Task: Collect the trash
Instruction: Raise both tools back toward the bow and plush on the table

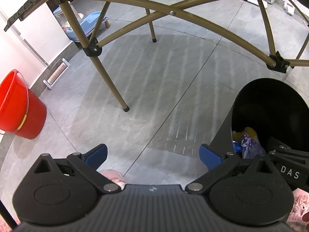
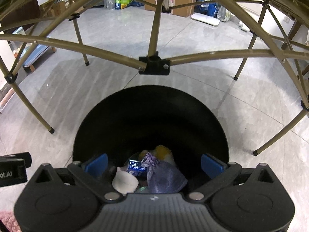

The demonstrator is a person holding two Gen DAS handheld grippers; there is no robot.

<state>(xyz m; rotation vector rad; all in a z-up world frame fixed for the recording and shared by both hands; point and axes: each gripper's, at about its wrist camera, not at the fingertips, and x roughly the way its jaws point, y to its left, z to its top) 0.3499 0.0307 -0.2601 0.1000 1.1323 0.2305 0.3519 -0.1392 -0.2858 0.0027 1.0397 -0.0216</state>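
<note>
A black round trash bin (image 2: 150,104) stands on the grey floor under a folding table. Inside it lie a purple crumpled wrapper (image 2: 164,176), a white cup (image 2: 124,180), a blue packet (image 2: 136,167) and a yellow piece (image 2: 163,150). My right gripper (image 2: 154,165) hangs over the bin's mouth, open wide, with nothing between its blue pads. My left gripper (image 1: 153,157) is open over bare floor, to the left of the bin (image 1: 270,104), and holds nothing. The purple wrapper (image 1: 249,145) shows inside the bin in the left wrist view too.
Tan table legs (image 1: 110,81) and cross braces (image 2: 154,63) stand around and above the bin. A red bucket (image 1: 17,106) sits at the left by the wall. Boxes and bags (image 2: 123,0) line the far side. Pink fabric (image 1: 114,176) shows below the left gripper.
</note>
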